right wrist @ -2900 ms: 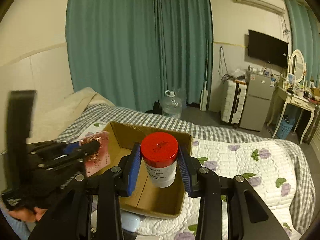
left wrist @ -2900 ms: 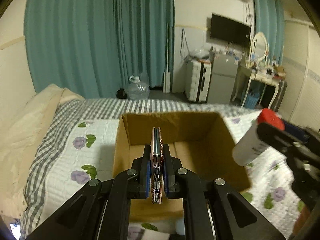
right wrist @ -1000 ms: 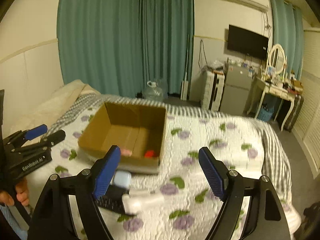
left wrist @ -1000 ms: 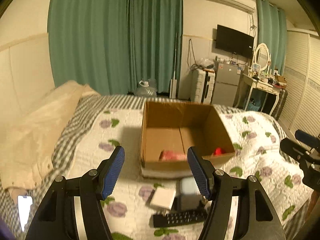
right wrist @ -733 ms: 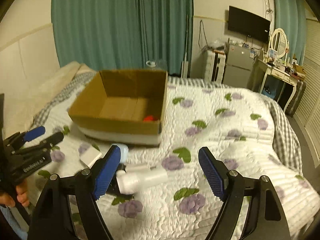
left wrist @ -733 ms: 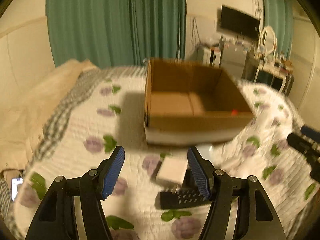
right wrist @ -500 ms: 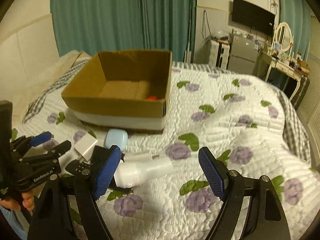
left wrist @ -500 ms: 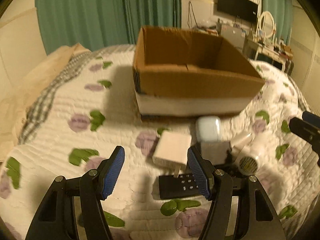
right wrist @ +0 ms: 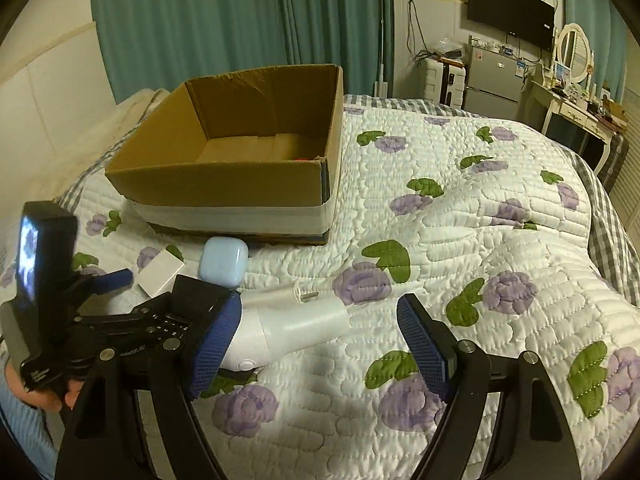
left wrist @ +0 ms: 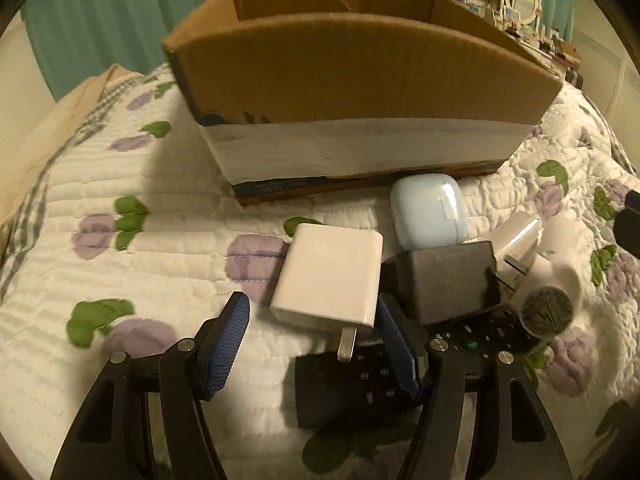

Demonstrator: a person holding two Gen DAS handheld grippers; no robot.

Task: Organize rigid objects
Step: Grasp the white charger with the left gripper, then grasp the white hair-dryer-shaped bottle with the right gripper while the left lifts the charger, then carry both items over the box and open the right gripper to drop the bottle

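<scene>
White charger (left wrist: 332, 276) now between lowered left gripper (left wrist: 312, 336) (open).

Bed (right wrist: 460, 216) under white quilt, purple flowers, green leaves. On quilt: open cardboard box (right wrist: 224, 188); just in front, pale blue case (left wrist: 428, 210), white charger (left wrist: 332, 276), dark block (left wrist: 448, 280), black remote (left wrist: 384, 380), white handheld gadget (right wrist: 296, 326), all bunched together.

No lettering can be read. The remote control (left wrist: 400, 372) shows keys with marks too small to make out, and pale print on the left tongs' (right wrist: 116, 280) body is blurred.
</scene>
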